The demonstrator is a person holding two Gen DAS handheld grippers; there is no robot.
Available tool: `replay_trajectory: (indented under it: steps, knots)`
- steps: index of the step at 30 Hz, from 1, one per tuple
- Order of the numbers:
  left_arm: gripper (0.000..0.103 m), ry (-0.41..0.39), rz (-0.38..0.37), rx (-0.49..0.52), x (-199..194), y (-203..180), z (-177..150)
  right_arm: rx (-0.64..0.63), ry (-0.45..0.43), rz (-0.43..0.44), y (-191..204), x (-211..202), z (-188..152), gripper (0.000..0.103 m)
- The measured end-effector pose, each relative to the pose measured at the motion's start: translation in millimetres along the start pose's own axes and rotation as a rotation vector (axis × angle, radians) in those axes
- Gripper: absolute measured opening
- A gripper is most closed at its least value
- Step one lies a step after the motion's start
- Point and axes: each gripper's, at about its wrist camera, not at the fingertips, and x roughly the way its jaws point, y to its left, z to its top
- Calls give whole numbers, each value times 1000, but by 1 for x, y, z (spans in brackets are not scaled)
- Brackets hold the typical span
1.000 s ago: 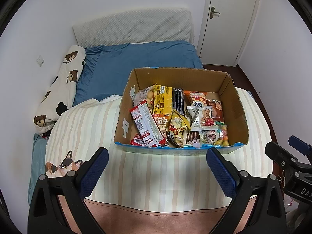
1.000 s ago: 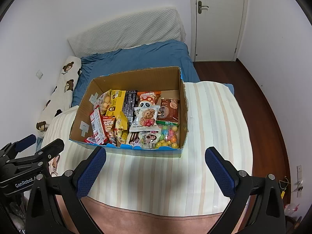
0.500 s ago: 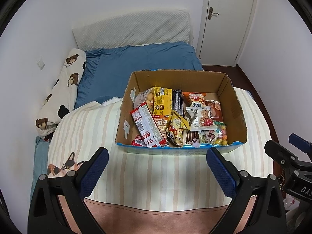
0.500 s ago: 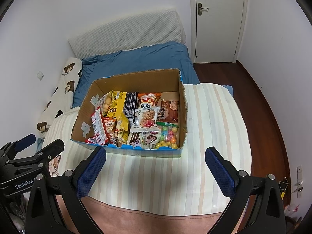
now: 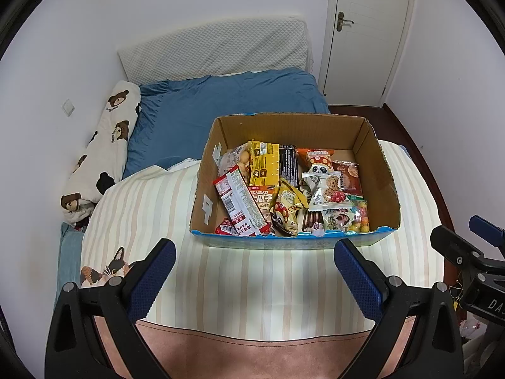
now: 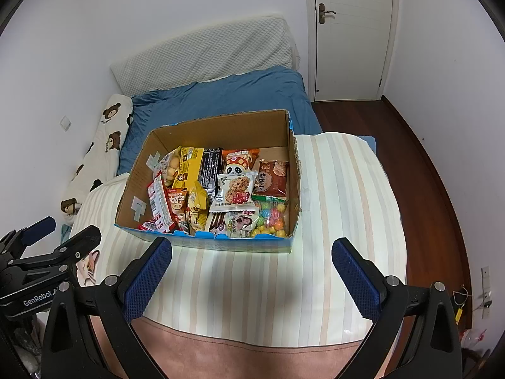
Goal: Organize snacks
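Note:
An open cardboard box [image 5: 383, 170] [image 6: 293, 170] sits on a striped blanket and holds several snack packets. Among them are a red-and-white packet [image 5: 240, 203] [image 6: 159, 202] leaning at the left, a yellow packet [image 5: 263, 162] [image 6: 189, 165], a white cookie packet [image 5: 326, 191] [image 6: 235, 192] and a bag of coloured candy balls [image 5: 358, 218] [image 6: 273, 219]. My left gripper [image 5: 254, 276] hangs open, short of the box's near wall, nothing between its fingers. My right gripper [image 6: 251, 276] is likewise open and empty, near the box front. Each gripper appears at the edge of the other's view.
The striped blanket [image 5: 252, 284] [image 6: 341, 221] covers the near part of the bed, with a blue sheet [image 5: 227, 104] beyond. A bear-print pillow [image 5: 104, 148] lies along the left wall. A white door [image 6: 350, 31] and dark wood floor [image 6: 419, 164] are to the right.
Both views have drifted slightly, so the box sits a little lower and farther in frame. Both grippers stay open and the snacks have not moved.

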Motion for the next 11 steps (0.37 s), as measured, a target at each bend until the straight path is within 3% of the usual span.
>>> replay_trajectory:
  steps: [11]
  knots:
    - [103,-12,0,2,-5,0,-3,7,-8,0,0,-10,-4,103]
